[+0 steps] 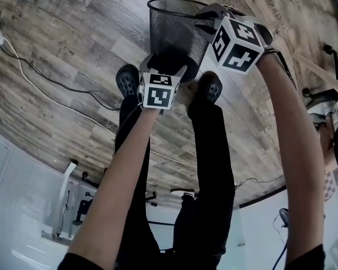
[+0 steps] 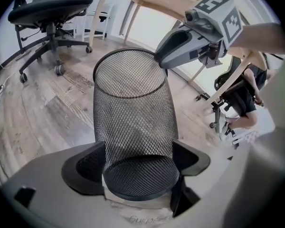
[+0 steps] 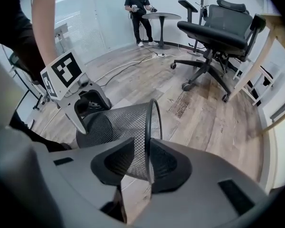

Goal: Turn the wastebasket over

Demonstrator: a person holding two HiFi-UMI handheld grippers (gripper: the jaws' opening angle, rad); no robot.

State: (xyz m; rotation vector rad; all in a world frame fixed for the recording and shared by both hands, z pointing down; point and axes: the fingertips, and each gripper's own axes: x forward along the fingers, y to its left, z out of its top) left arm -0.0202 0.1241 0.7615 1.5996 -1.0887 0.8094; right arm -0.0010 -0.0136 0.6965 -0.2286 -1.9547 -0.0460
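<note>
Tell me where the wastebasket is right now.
The wastebasket is top centre of the head view, beyond the person's shoes, base in the left tool, rim pinched by the right tool.

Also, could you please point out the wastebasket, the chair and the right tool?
wastebasket (image 2: 133,122): left gripper view, mesh wall.
chair (image 3: 213,33): right gripper view, seat.
right tool (image 3: 142,141): right gripper view, between its fingertips.

Head view looks steeply down; mesh wastebasket (image 1: 177,30) at twelve o'clock. Both gripper views press close on it from opposite ends, facing each other.
</note>
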